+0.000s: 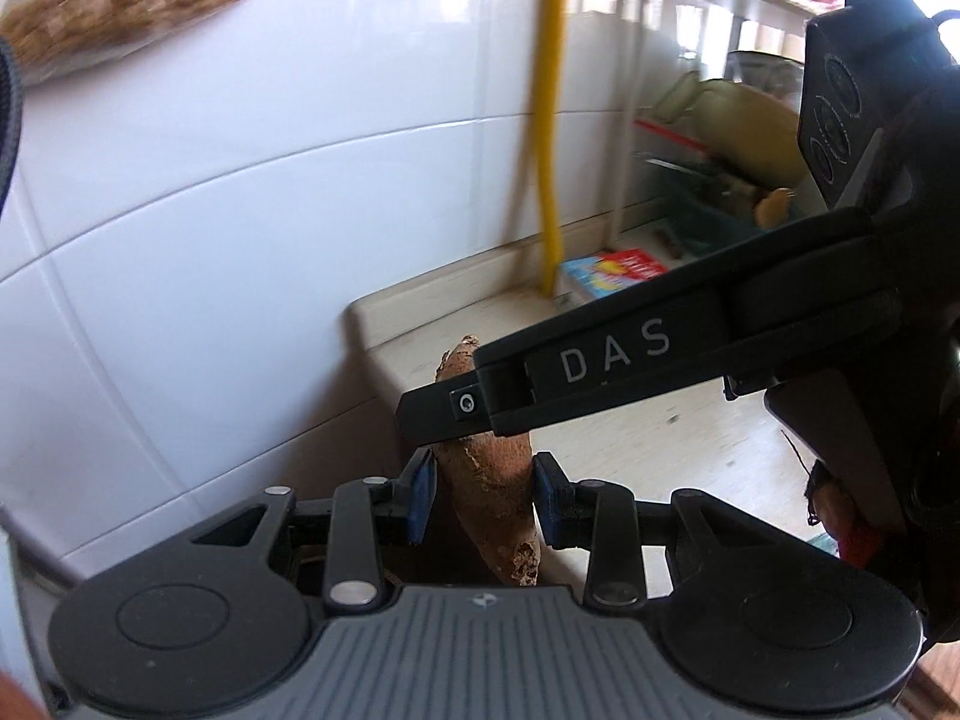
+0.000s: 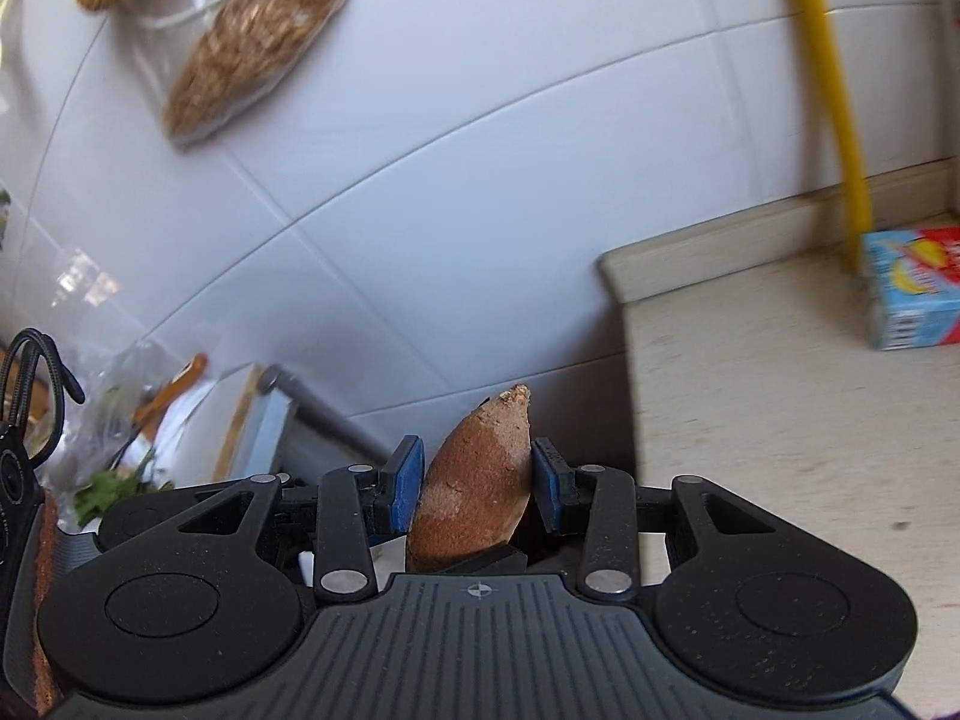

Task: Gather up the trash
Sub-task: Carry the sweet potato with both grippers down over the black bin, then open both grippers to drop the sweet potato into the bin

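**1 root between 2 sets of tongs, off the end of the counter**

A clear bag [image 2: 258, 42] hangs against the white tiled wall [image 2: 480, 180], filled with pale brown flakes. Low at the left of the right wrist view sits another clear bag [image 2: 114, 420] with green leaves in it; the rest of its contents are too blurred to tell. Far back in the left wrist view, a dark green crate [image 1: 708, 222] holds yellowish, blurred bundles. A light blue carton [image 2: 912, 288] stands closed on the beige counter [image 2: 780, 420], touching the foot of a yellow pipe [image 2: 834, 120].

The brown root [image 2: 474, 492] is up in the air just past the counter's end, near the wall. In the right gripper [image 2: 477, 480] it is clamped, with both blue pads [image 2: 408, 480] pressed to its sides. Its long axis runs along the fingers, and the tapered, broken tip points forward at the wall, leaning a little right.

In the left gripper [image 1: 483, 495] what seems the same root [image 1: 492, 480] stands nearly upright, its crumbly end toward the camera. The right-hand pad [image 1: 549, 498] touches it, while a dark sliver shows at the other pad, so I cannot tell whether these tongs pinch it. The right gripper's black finger [image 1: 600, 354], marked DAS, crosses the root's upper part
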The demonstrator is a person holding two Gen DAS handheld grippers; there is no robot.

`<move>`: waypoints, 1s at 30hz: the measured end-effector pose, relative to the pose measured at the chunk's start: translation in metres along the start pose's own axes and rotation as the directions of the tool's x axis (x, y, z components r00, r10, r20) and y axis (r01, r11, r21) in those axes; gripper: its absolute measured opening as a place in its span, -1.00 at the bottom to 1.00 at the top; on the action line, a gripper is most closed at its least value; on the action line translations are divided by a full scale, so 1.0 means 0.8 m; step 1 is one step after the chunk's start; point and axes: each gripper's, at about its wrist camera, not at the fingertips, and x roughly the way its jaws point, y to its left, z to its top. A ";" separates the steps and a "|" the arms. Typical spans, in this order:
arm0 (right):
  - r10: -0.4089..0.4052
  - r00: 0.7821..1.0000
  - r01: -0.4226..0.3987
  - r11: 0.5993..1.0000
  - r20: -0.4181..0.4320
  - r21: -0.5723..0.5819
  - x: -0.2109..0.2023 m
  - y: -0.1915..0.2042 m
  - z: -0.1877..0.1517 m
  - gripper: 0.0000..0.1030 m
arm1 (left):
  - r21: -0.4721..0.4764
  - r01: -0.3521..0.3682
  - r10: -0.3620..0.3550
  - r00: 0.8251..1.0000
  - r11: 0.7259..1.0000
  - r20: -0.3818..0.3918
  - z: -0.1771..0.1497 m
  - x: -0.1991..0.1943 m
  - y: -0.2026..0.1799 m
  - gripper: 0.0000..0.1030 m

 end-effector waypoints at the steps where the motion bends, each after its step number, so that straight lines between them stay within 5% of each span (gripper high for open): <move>1: 0.008 1.000 -0.008 1.000 -0.011 -0.002 0.009 0.006 -0.001 -0.09 | -0.008 -0.007 0.007 1.000 1.000 -0.005 -0.005 -0.002 0.008 -0.38; 11: 0.066 0.989 -0.064 0.998 -0.135 0.023 0.100 0.040 -0.007 -0.09 | -0.037 -0.062 0.058 0.994 0.997 -0.091 -0.046 0.000 0.077 -0.38; 30: 0.018 0.975 0.006 0.994 -0.221 0.107 0.188 0.031 -0.017 -0.01 | -0.072 -0.075 0.058 0.976 0.995 -0.211 -0.065 0.059 0.142 -0.38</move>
